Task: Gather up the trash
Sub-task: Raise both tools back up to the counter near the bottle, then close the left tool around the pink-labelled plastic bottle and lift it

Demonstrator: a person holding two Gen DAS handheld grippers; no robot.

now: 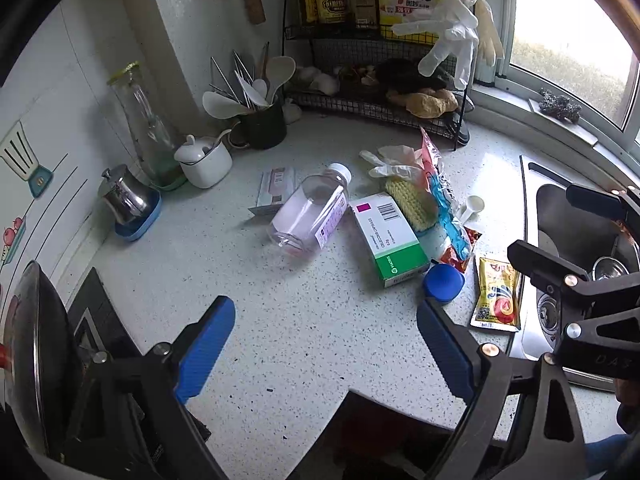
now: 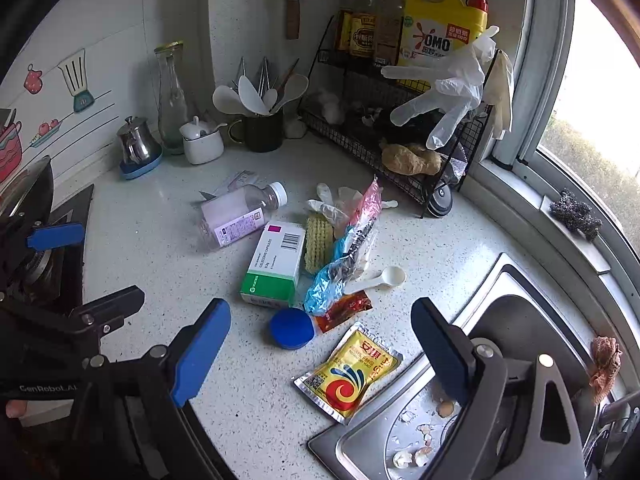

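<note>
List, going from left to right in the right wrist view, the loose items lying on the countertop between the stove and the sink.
Clear plastic bottle → green-and-white medicine box → blue lid → yellow sachet → white measuring spoon.

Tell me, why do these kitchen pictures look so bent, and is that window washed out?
Left wrist view: fisheye lens bows the speckled white countertop and darkens the corners; the window glares white. Right wrist view: same bending, window overexposed, yellow foil sachet sharp.
</note>
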